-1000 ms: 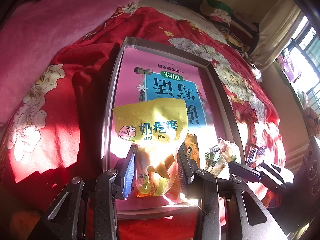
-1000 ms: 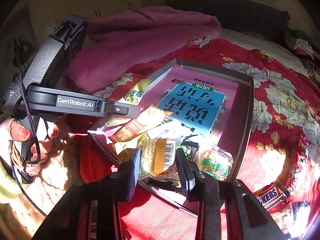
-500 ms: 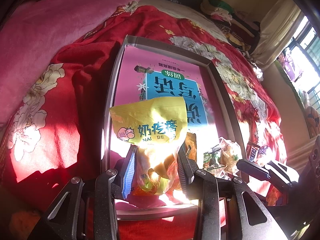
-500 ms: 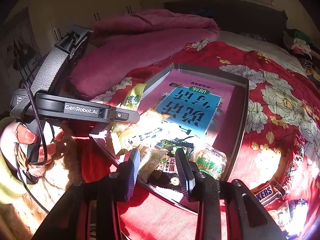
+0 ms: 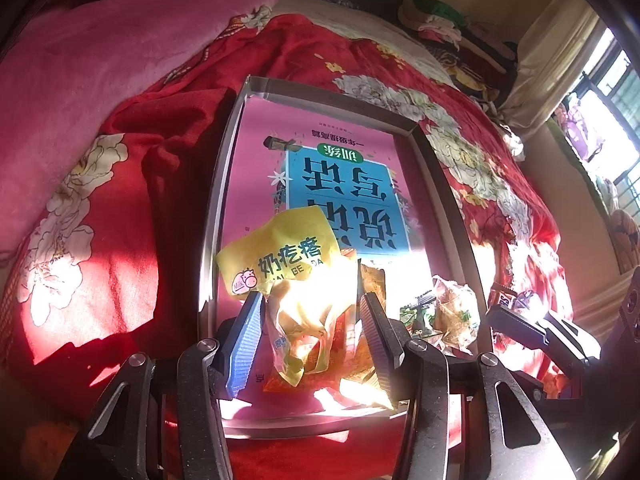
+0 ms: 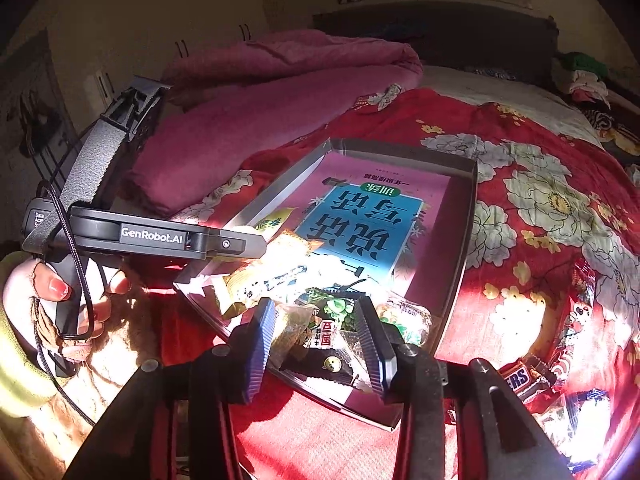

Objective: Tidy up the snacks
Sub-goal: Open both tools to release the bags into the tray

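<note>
Snacks piled at near end of tray (image 5: 440, 184) on bed.
Left gripper (image 5: 310, 338) wide, yellow packet (image 5: 280, 254) loose between its jaws; right gripper (image 6: 316, 342) wide over small packets (image 6: 320, 320), gripping nothing. Packets look light, crinkly, slippery and crushable; best pinched at sealed edges.

A tray (image 5: 448, 184) lay on the bed (image 5: 120, 240), with a book (image 5: 340, 168) flat inside it. Snack packets (image 5: 304, 320) were heaped on the tray's near end, over the book's near edge. A blanket (image 6: 260, 100) was bunched behind and left of the tray. More snacks, among them a chocolate bar (image 6: 524, 380), lay on the bed right of the tray.
</note>
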`<move>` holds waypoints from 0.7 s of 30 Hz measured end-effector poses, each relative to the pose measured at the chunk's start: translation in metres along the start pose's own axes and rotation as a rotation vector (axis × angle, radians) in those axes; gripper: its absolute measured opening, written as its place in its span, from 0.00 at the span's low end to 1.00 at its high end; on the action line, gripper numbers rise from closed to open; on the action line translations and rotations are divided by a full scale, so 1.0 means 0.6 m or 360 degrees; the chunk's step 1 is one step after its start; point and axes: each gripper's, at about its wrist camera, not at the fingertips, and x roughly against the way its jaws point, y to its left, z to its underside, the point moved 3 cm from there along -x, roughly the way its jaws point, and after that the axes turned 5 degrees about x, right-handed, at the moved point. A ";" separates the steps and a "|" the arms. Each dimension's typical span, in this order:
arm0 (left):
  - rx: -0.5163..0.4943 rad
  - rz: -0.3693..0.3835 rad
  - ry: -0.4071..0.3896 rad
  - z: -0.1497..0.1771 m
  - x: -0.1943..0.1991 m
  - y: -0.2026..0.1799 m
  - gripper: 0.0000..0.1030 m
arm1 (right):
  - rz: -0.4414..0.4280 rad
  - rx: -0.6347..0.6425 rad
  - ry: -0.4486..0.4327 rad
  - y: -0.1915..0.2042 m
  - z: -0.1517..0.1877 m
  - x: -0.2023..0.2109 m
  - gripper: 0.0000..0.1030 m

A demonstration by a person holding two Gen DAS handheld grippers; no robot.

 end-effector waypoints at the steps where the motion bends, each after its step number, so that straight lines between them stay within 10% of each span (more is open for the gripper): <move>1: -0.0003 0.0000 -0.0004 -0.001 0.002 -0.001 0.51 | 0.0004 -0.0006 -0.0005 -0.001 0.000 0.001 0.41; 21: -0.0068 0.0010 -0.0121 -0.004 0.039 -0.033 0.70 | 0.0060 -0.0085 -0.0118 -0.028 -0.008 0.037 0.53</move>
